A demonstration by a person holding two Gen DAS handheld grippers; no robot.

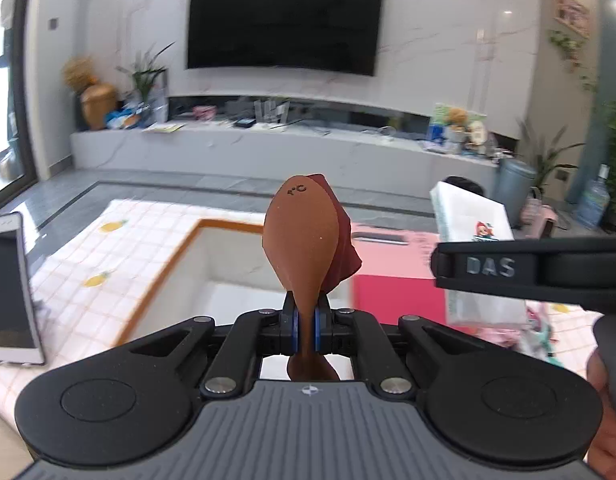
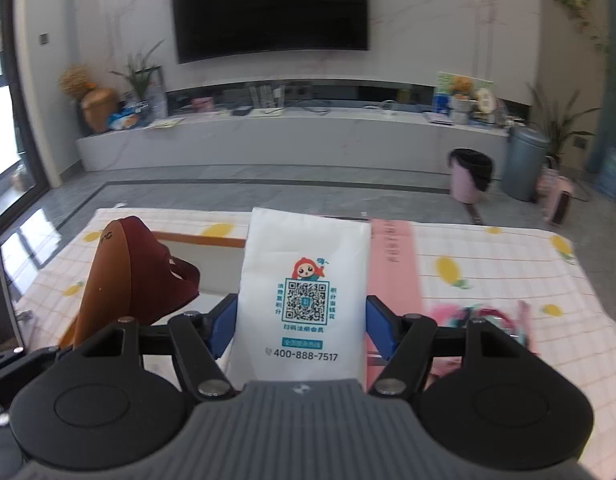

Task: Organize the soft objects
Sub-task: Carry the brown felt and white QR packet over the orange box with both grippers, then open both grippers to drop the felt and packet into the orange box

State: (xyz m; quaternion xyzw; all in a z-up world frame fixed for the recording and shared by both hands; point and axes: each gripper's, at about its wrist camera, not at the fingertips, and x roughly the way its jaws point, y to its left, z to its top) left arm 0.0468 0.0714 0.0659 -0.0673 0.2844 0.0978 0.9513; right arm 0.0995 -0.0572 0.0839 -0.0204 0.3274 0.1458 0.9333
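My left gripper (image 1: 305,314) is shut on the narrow end of a brown-and-maroon cap (image 1: 301,240), which stands upright above a white box with an orange rim (image 1: 187,248). The same cap (image 2: 123,276) shows at the left of the right wrist view. My right gripper (image 2: 301,320) is shut on a white tissue pack (image 2: 308,264) printed with a QR code and a cartoon figure; its blue pads (image 2: 221,320) press on both sides. The pack (image 1: 468,212) also appears at the right of the left wrist view, with a right-gripper finger (image 1: 508,268) across it.
A checked tablecloth with yellow fruit prints (image 2: 488,264) covers the table. A pink box (image 1: 396,276) stands right of the white box. A phone (image 1: 7,288) leans at the left. A pink and teal item (image 2: 480,316) lies at the right. Bins stand on the floor beyond.
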